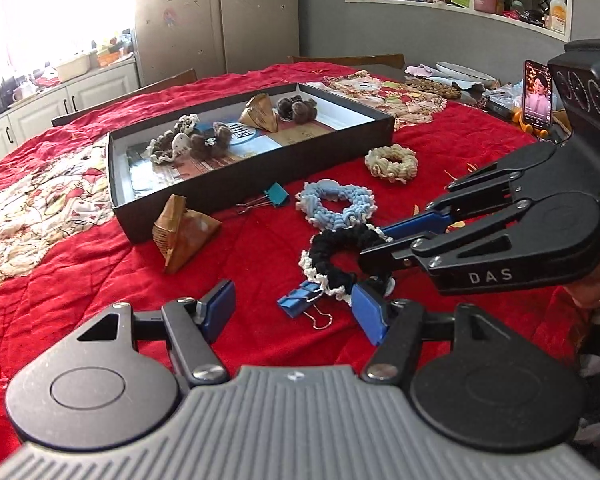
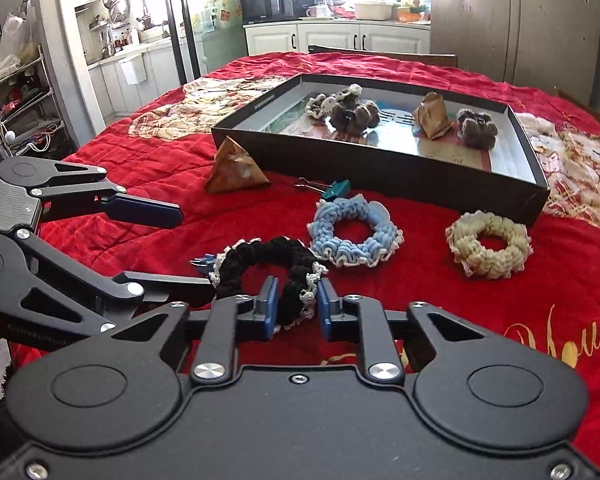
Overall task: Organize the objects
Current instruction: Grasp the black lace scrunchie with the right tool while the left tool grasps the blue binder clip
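Red quilted cloth (image 2: 172, 240) covers the surface, with kitchen cabinets and a bright window behind. At the left of the right wrist view, the left gripper (image 2: 188, 256) reaches in from the frame edge, its blue-tipped fingers (image 2: 148, 210) spread wide apart and holding nothing; the upper finger hangs above the cloth, the lower one runs toward the black scrunchie (image 2: 274, 266). Just right of that, a brown paper-wrapped pyramid (image 2: 236, 168) sits against the near left corner of the black tray (image 2: 380, 162). Lower centre, the right gripper (image 2: 296, 304) has its blue pads on either side of the black scrunchie's near rim (white lace trim shows between them), nearly closed on it though a sliver of gap remains on the right pad. A blue binder clip (image 2: 203, 261) peeks out at the scrunchie's far left edge. Moving right, a teal binder clip (image 2: 336, 189) lies in front of the tray, touching the light blue scrunchie (image 2: 354, 236) below it. Inside the tray rest a cream-trimmed scrunchie (image 2: 332, 104), brown fuzzy scrunchies (image 2: 476, 128) and a second paper pyramid (image 2: 432, 116). At the right, a cream scrunchie (image 2: 488, 244) lies just beside the tray's near right corner, apart from the blue one.
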Demonstrator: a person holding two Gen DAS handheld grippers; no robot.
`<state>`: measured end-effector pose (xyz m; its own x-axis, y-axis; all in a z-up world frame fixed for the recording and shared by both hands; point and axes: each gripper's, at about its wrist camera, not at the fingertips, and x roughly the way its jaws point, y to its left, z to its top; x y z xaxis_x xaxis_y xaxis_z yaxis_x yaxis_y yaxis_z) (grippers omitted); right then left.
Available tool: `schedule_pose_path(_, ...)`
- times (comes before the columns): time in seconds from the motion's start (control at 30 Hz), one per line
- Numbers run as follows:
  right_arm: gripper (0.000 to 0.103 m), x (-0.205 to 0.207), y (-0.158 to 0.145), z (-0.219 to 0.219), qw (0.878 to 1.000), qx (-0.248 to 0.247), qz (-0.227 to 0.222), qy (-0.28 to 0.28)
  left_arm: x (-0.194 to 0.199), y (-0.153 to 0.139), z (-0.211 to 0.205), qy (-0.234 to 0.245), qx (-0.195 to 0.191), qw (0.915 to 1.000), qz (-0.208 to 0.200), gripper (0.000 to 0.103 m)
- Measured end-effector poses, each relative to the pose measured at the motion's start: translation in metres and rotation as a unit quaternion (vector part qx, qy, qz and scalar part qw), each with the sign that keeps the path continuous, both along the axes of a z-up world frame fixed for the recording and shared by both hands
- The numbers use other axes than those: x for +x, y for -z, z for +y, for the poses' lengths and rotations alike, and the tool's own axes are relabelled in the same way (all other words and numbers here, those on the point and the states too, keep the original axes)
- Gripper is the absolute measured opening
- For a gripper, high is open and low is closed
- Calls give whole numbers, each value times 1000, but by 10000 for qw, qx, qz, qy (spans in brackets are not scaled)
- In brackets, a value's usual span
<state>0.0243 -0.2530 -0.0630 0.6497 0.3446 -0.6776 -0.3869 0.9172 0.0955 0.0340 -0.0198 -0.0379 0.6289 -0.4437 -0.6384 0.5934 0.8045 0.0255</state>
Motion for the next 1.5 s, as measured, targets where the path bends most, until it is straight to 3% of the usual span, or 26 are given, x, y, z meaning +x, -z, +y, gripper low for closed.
schedule_pose_path(0.3,12,-6,-3,-5,9995,-289,-112,79,5,8,-5,-94,-25,9999,112,76)
schedule_pose_path(0.73,12,-10,-5,-14,9991,-354,-164,156,13,16,-9,-237,-132,9994,232,33)
schedule_pose_path(1.5,11,-18,-23,-16,9985,-306,-452,74,6,4,-11,-175,-224,9996,80,31)
